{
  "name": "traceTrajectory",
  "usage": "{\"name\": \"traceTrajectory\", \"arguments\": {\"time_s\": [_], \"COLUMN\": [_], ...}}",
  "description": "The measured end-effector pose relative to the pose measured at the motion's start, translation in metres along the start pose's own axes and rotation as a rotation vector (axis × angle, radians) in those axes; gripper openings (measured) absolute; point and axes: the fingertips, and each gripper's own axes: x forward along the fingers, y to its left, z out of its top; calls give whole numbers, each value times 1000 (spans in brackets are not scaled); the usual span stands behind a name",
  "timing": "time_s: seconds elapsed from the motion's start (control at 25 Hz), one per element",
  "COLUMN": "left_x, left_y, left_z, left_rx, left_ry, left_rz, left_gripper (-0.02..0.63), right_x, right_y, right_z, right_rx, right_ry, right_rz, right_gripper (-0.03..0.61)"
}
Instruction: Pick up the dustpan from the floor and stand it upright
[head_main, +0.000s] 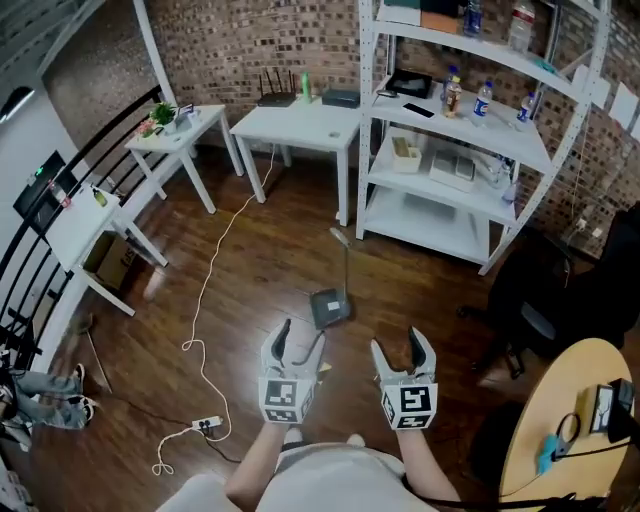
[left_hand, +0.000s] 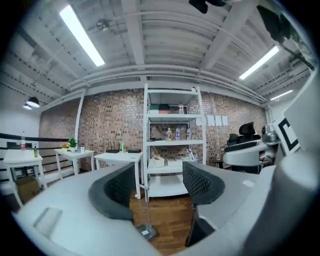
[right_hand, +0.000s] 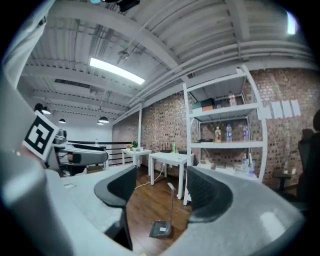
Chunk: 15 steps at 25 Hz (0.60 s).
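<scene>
Dustpan (head_main: 328, 306) upright on floor (head_main: 250, 280), L gripper (head_main: 298, 340) & R gripper (head_main: 400, 346) fingers wide apart; bottles (head_main: 483, 98) on shelf unit (head_main: 367, 130).

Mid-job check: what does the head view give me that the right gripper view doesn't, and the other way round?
Head view only: the power strip on the floor and the round wooden table at the right.
Right gripper view only: the ceiling light, and the right gripper with its fingers apart and nothing between them.
Both: the dustpan standing upright on the floor, the white shelf rack and the white table.
</scene>
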Motion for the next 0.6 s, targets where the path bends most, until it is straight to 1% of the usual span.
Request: {"name": "traceTrajectory", "arguments": {"time_s": [0.08,0.2,0.36,0.48,0.6], "left_x": [-23,-47,-76,-97,-110], "left_y": [2,14,41,62,78], "left_z": [19,37,54,55,56], "left_rx": [4,18,65,71,64], "left_ry": [-51,-115,-144,-150,-162], "left_rz": [16,52,94,110,118], "left_gripper": [316,310,310,308,302], "right_x": [-4,-4,-6,-12,-13], "right_y": [7,21,59,93,115], "right_z": [20,44,74,74,68], "right_rx": [-21,-24,-33,-46,-61], "right_ry": [-23,-66,-119,-117,-94], "right_rz": [-24,-21,5,26,38], "right_gripper": [295,295,295,295,295]}}
